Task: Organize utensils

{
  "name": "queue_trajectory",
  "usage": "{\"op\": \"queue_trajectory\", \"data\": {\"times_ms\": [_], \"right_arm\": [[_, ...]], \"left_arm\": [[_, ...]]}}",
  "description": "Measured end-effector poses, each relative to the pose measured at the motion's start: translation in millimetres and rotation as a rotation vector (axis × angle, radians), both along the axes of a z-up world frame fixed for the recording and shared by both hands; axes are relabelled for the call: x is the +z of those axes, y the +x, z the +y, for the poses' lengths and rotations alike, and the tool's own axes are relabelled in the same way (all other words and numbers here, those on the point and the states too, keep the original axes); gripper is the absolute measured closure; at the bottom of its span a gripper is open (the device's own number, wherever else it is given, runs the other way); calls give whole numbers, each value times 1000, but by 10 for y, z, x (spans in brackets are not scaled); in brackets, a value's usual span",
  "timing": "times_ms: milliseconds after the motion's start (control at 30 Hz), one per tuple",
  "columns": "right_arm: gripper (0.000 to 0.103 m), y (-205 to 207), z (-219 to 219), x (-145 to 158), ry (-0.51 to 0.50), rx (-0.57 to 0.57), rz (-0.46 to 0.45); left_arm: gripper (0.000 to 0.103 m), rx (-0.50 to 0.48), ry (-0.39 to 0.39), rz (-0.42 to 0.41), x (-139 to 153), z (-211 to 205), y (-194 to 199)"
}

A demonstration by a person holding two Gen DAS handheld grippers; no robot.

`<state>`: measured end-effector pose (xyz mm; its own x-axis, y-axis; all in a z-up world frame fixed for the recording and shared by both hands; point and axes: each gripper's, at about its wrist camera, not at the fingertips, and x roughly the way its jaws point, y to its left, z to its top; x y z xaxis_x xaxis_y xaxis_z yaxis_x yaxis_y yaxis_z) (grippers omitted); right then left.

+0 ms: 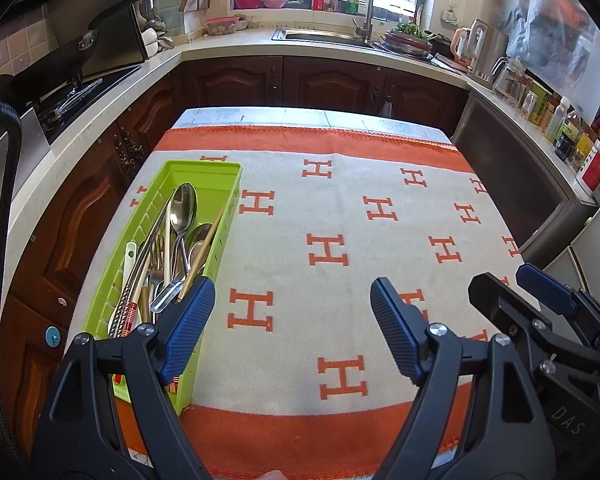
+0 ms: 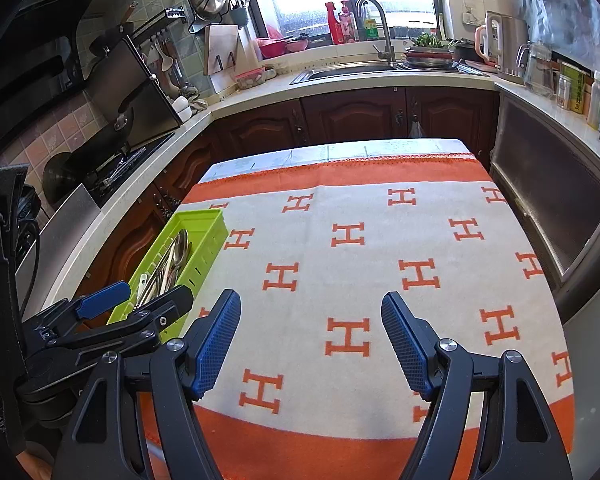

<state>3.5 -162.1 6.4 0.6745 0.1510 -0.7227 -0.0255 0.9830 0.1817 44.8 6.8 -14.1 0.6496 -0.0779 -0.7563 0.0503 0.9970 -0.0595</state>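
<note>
We hold our left tool above the near part of the tabletop, its blue-padded fingers spread wide with nothing between them; our right tool hovers just beside it, its fingers equally wide apart and gripping nothing. Each tool shows at the edge of the other's view; in the left wrist view the right tool sits at the lower right, and in the right wrist view the left tool sits at the lower left, in front of the near end of the tray.

The tabletop is covered by a cloth, pale in the middle with orange H letters and a broad orange border; a lighter patterned sheet shows beyond its far edge.

The utensils lie in a long lime-green tray with slotted walls, set lengthwise along the left edge of the cloth; the tray's near end is hidden behind our left tool. Inside it we see a large steel spoon with its bowl pointing away from us, a second spoon beside it, a wooden chopstick slanting along the right wall, a white-handled piece on the left, and several more metal handles heaped together; we cannot tell each piece apart in the pile.

Beyond the tabletop stand dark wooden cabinets, a sink with a curved tap under a bright window, and a stove on the left.
</note>
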Motion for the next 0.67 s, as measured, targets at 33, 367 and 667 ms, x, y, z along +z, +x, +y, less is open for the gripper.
{"op": "queue_trajectory", "data": {"times_ms": [33, 367, 667], "right_arm": [[29, 14, -14, 22, 0, 0, 0], [29, 10, -11, 1, 2, 1, 1], [29, 2, -4, -23, 5, 0, 5]], "left_arm": [[25, 0, 0, 0, 13, 0, 7], [25, 1, 1, 0, 17, 1, 8], [25, 1, 4, 7, -38, 11, -36]]}}
